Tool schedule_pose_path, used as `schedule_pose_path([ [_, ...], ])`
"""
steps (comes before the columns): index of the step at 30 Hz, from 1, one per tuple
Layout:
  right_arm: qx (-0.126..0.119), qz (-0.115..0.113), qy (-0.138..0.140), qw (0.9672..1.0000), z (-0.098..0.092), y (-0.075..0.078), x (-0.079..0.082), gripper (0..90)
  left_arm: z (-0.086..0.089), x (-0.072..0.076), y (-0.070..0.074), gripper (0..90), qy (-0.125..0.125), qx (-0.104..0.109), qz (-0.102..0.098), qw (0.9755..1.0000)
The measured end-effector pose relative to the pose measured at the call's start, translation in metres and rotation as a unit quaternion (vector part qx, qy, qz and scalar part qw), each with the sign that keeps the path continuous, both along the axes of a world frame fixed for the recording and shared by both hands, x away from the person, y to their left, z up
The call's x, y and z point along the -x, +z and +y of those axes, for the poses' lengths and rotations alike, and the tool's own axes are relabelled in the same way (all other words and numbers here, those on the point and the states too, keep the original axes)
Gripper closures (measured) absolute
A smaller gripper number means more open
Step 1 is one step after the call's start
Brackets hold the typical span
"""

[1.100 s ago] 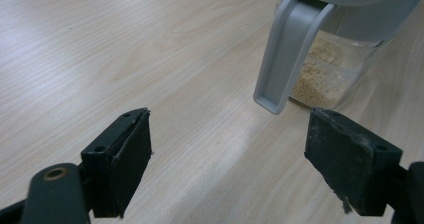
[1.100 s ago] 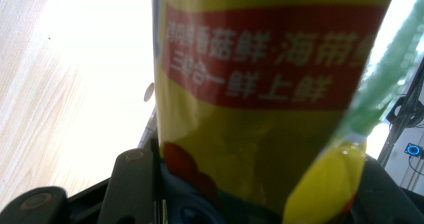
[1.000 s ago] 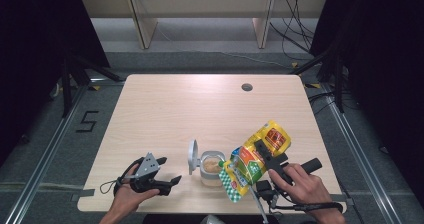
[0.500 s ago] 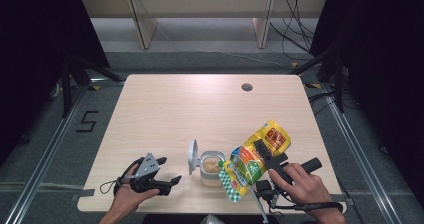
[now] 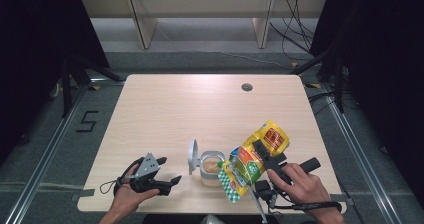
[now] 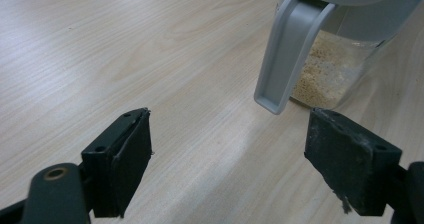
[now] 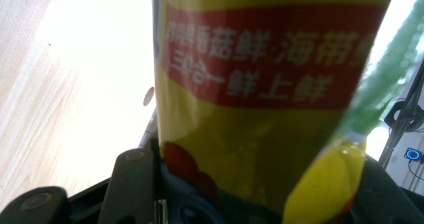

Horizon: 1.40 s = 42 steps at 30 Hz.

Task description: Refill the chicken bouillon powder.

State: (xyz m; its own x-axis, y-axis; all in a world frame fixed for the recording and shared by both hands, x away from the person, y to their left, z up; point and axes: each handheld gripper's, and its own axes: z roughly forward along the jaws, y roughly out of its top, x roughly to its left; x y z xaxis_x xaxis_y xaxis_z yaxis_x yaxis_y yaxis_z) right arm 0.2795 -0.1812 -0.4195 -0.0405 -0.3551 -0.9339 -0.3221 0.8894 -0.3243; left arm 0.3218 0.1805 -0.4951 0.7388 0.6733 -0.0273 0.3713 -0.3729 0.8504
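- Yellow, with a red band of print and green patches, the seasoning pouch (image 5: 252,161) is clamped between the jaws of the right gripper (image 5: 264,153), tilted with its checked lower end dipping towards the jar's mouth.
- In the right gripper view, the pouch (image 7: 260,99) sits squarely between the two black jaws, pressed from both sides.
- The clear jar (image 5: 212,168), the landmark here, stands near the table's (image 5: 200,104) front edge, part-filled with pale tan granules; its grey lid (image 5: 192,156) stands flipped up on the jar's left side.
- The pouch lies just right of the jar, its low corner over the jar's rim; whether they touch I cannot tell.
- The left gripper (image 5: 167,171) rests on the table, left of the jar, jaws spread wide with nothing between them.
- In the left gripper view, the jar (image 6: 332,69) sits just beyond the jaws, its hanging lid (image 6: 290,54) nearer.
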Motion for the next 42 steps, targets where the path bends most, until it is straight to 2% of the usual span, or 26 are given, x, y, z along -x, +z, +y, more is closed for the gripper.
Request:
schedule_pose_path([
  [2,0.012,-0.006,0.009,0.9999,0.0003,0.0023,-0.0015,50.9,-0.0001,-0.0002,-0.0001,18.2,0.002,0.001,0.0,1.0],
  [4,-0.002,-0.004,0.0,1.0,-0.0011,0.0004,-0.0001,50.9,-0.0002,-0.0001,-0.0001,18.3,0.0,0.0,0.0,1.0],
  [6,0.009,-0.006,0.011,0.9999,0.0007,0.0019,-0.0007,50.9,-0.0001,-0.0004,-0.0001,18.3,-0.001,-0.001,0.002,1.0],
  [7,-0.002,-0.004,0.002,1.0,0.0,0.0002,0.0004,50.9,-0.0001,0.0,0.0,18.2,0.002,-0.001,0.0,1.0],
  [9,0.005,-0.006,0.009,0.9999,0.0011,0.0014,0.0,50.9,0.0002,0.0005,0.0003,18.3,0.004,-0.001,-0.001,1.0],
  [11,-0.001,-0.004,0.005,1.0,0.0003,0.001,0.0001,50.9,0.0014,-0.001,0.0009,18.3,-0.003,-0.009,-0.01,0.9999],
  [13,0.012,-0.013,0.014,0.9997,0.0009,0.0032,-0.0013,50.9,0.0014,-0.0012,0.0008,18.3,-0.006,-0.009,-0.009,0.9999],
  [14,-0.002,-0.004,0.002,1.0,-0.001,0.0007,-0.0007,50.9,0.0,0.0002,0.0,18.3,0.002,0.0,0.0,1.0],
  [15,-0.009,-0.005,-0.003,0.9999,-0.0018,-0.0002,0.0001,50.9,0.0,-0.0001,-0.0001,18.3,0.0,-0.001,0.0,1.0],
  [17,0.013,-0.013,0.009,0.9998,0.0013,0.0028,-0.0008,50.9,0.0004,-0.0007,0.0003,18.3,-0.002,-0.005,-0.002,1.0],
  [18,0.004,-0.01,0.003,0.9999,0.0009,0.0013,0.0007,50.9,0.0,-0.0002,-0.0001,18.3,-0.001,-0.001,0.001,1.0],
  [20,0.008,-0.01,0.006,0.9999,0.0026,0.002,0.0016,50.9,0.0,-0.0001,-0.0001,18.3,0.001,0.0,0.0,1.0],
  [24,0.003,-0.01,0.004,0.9999,0.0031,0.0011,0.0016,50.9,0.0004,-0.0002,0.0001,18.3,-0.002,-0.004,-0.003,1.0],
  [25,0.0,-0.009,0.002,1.0,0.0026,0.0006,0.0016,51.0,0.0,0.0,-0.0002,18.3,0.001,-0.001,0.001,1.0],
  [26,0.007,-0.011,0.006,0.9999,0.0032,0.0016,0.0008,51.0,0.0001,-0.0004,-0.0002,18.3,-0.001,-0.001,0.003,1.0],
  [32,0.013,-0.012,0.007,0.9998,0.0029,0.0023,0.0001,51.0,0.0003,-0.0007,-0.0001,18.3,-0.002,-0.001,0.002,1.0],
  [34,0.006,-0.01,0.006,0.9999,0.0027,0.0014,0.0003,51.0,0.0001,-0.0005,-0.0002,18.3,-0.001,0.0,0.003,1.0],
  [35,0.006,-0.007,0.01,0.9999,0.0023,0.0013,-0.0011,51.1,0.0001,0.0,0.0004,18.3,0.003,-0.001,-0.001,1.0],
  [37,0.002,-0.008,0.002,1.0,0.001,0.0006,-0.0005,51.8,0.001,-0.0011,0.0009,18.3,-0.004,-0.008,-0.009,0.9999],
  [39,0.003,-0.007,0.003,1.0,0.0001,0.001,-0.0011,51.9,0.0013,-0.0015,0.0006,18.4,-0.007,-0.008,-0.007,0.9999],
  [40,0.011,-0.009,0.011,0.9998,0.0007,0.0025,-0.0023,51.9,0.0012,-0.0015,0.0005,18.3,-0.006,-0.007,-0.006,0.9999],
  [42,0.004,-0.009,0.007,0.9999,-0.0001,0.0014,-0.0022,52.0,0.0009,-0.0014,0.0002,18.3,-0.005,-0.006,-0.006,1.0],
])
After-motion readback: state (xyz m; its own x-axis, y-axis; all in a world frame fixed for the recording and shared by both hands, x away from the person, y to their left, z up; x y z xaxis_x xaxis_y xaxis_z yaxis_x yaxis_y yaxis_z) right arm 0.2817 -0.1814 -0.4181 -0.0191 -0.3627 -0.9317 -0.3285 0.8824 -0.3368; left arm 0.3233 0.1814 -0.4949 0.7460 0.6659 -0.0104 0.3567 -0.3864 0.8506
